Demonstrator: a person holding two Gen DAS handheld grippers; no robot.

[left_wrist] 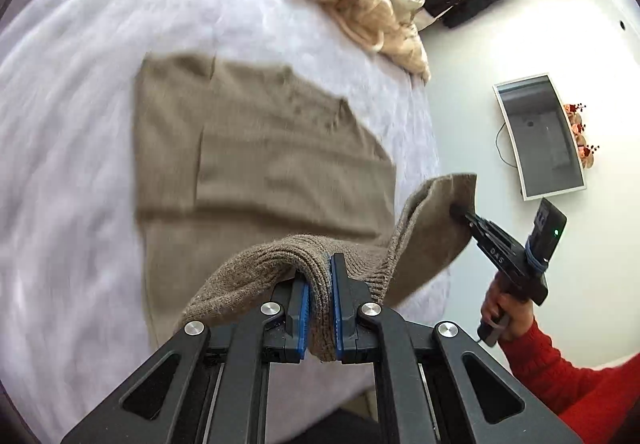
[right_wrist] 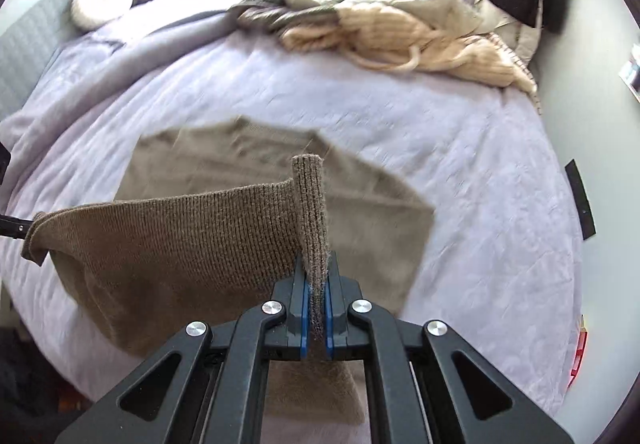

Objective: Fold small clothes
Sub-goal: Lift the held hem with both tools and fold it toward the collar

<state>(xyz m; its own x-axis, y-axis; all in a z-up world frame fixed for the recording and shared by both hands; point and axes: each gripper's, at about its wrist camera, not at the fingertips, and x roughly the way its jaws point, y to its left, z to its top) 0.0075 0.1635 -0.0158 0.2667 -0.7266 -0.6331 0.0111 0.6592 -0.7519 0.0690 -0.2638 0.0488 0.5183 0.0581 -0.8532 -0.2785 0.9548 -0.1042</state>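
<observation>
A: Where is your brown knit sweater [left_wrist: 256,148] right now?

B: Most of it lies flat on the pale lilac bedspread [left_wrist: 80,84], with the sides already folded in. You have its near ribbed hem lifted off the bed, hanging in the air between your 2 tools.

A: What is the left gripper [left_wrist: 319,308] doing?

B: Its blue pads [left_wrist: 305,320] are pressed together on a thick bunch of the ribbed hem, with only the cloth between them. In the right wrist view you can see only its black tip at the far left edge, at the hem's other corner.

A: And the right gripper [right_wrist: 317,308]?

B: Clamped tight too, on a narrow upright fold of the ribbing, which stands up above the fingers. From the left wrist view you can see it pinching the far corner of the hem [left_wrist: 448,200], with your right hand [left_wrist: 506,316] on its handle and a red sleeve [left_wrist: 560,376] behind.

A: Anything else on the bed?

B: A pile of cream and beige clothes [right_wrist: 400,24] lies at the far side, well apart from the sweater, and 1 round white cushion [right_wrist: 102,0] sits near the headboard.
</observation>
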